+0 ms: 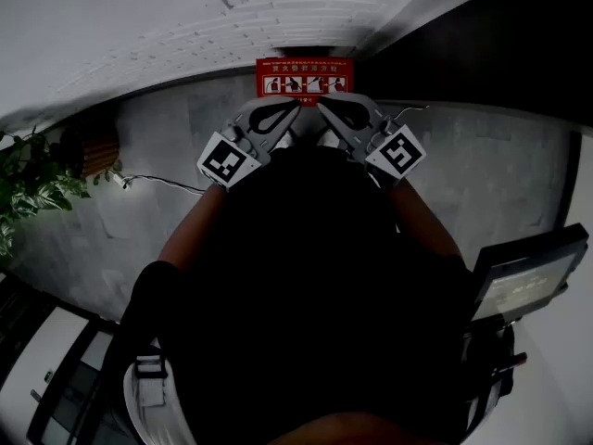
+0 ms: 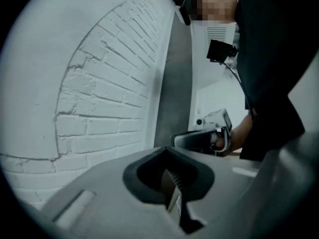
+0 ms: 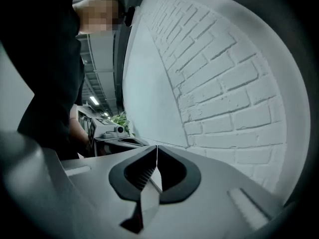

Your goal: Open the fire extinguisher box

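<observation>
The left hand-held gripper (image 1: 295,109) and the right hand-held gripper (image 1: 322,109) are held out side by side, their tips angled in toward each other and nearly meeting. Each is clenched, jaw against jaw at the tip, with only its own ribbed pads showing in the hollow behind.

The red fire extinguisher box (image 1: 304,75) stands just beyond both tips, at the foot of the white brick wall (image 1: 278,7), with a strip of white pictograms across its front. In the head view the tips end right at the box's lower edge; whether they touch it cannot be told. Neither gripper view shows the box. Each looks along the brick wall, with the other hand-held gripper alongside.

Behind the hand-held grippers, the person's dark clothing (image 1: 306,295) fills the middle of the head view and hides the grey floor (image 1: 510,165) beneath the arms.

Well out to the left of the left hand-held gripper is a leafy green plant (image 1: 28,179), with a dark slatted object (image 1: 93,146) beside it. A thin cable (image 1: 162,182) runs over the floor from there toward the left gripper's marker cube (image 1: 225,160).

To the right of the right hand-held gripper a dark wall panel (image 1: 482,44) meets the brick. Nearer the person on that side is a tilted screen (image 1: 526,281) on a stand.
</observation>
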Demonstrator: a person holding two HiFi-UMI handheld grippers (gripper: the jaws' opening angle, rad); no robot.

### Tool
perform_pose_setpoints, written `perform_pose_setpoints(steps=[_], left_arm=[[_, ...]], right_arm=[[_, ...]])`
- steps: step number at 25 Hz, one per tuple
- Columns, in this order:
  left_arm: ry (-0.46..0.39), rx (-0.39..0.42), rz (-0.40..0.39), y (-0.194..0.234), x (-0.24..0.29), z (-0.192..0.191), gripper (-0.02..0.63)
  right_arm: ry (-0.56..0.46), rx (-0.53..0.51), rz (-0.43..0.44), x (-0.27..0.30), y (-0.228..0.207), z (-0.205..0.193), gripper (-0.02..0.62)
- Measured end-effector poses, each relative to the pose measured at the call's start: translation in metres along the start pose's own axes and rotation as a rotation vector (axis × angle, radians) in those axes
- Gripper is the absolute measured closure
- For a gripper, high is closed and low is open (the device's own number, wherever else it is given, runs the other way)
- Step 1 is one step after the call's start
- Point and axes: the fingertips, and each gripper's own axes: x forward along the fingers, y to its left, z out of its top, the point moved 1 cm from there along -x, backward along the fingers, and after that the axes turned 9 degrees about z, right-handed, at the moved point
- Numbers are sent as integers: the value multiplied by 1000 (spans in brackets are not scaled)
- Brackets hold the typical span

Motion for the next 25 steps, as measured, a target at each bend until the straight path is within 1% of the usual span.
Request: perform_pose_setpoints(steps=[6,9,11,14,18,21,25], left_arm=[[-9,11,25,-8,3,0,605],[8,19,36,-3,19,0,604],[-13,18,41,3,24,4,604],[-38,17,32,10,15,13,604],[-18,33,-18,44,31,5,604],[-45,52,-82,58,25,11,604],[-53,55,-149,76,17,7,604]], right_arm=[[0,12,-9,-11,-3,-5,584],[1,34,-3,-11,-22,-10,584],[-2,39,-14,-7,-31,-9,584],[-25,33,-31,6,-25,3,584],[-26,40,-96,26,-52,7,584],[-34,34,-154,44,-55,11,584],[-21,29,-215,67,-59,5,584]])
